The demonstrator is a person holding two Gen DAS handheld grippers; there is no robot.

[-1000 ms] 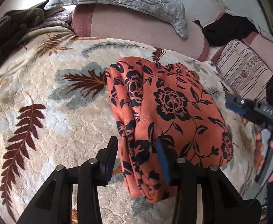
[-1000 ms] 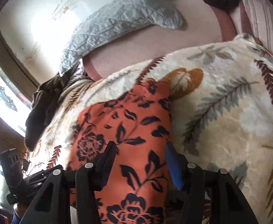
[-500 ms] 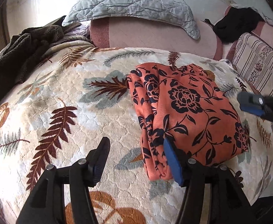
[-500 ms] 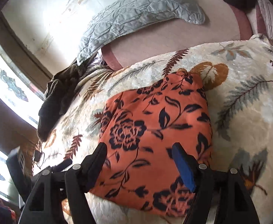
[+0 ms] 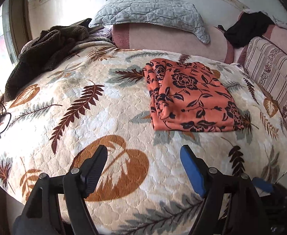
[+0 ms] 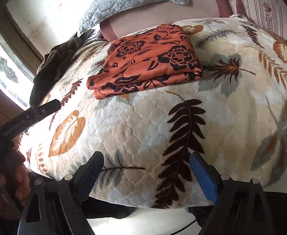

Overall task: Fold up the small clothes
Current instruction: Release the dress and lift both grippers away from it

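Cloth folded into a rough rectangle, lying on the blanket toward the far side, near the pink cushion. Nothing else touches it.

Both of your grippers are clear of it. Left gripper: jaws wide apart, just been opening, nothing between them but blanket. Right gripper: same, spread wide, just been opening, empty.

Orientation: in the left view the long axis runs from the far edge toward you, slanting a little right. Bunched folds along the left side; layered hem at the near end.

Risks, as I judge them:
- The left-side folds look loose and rumpled. Snag them with a finger on your next reach and the stack could slump open.
- The plush blanket gives; pressing beside the cloth could tilt the layers.
- Grab only the top layer and the fold peels apart.
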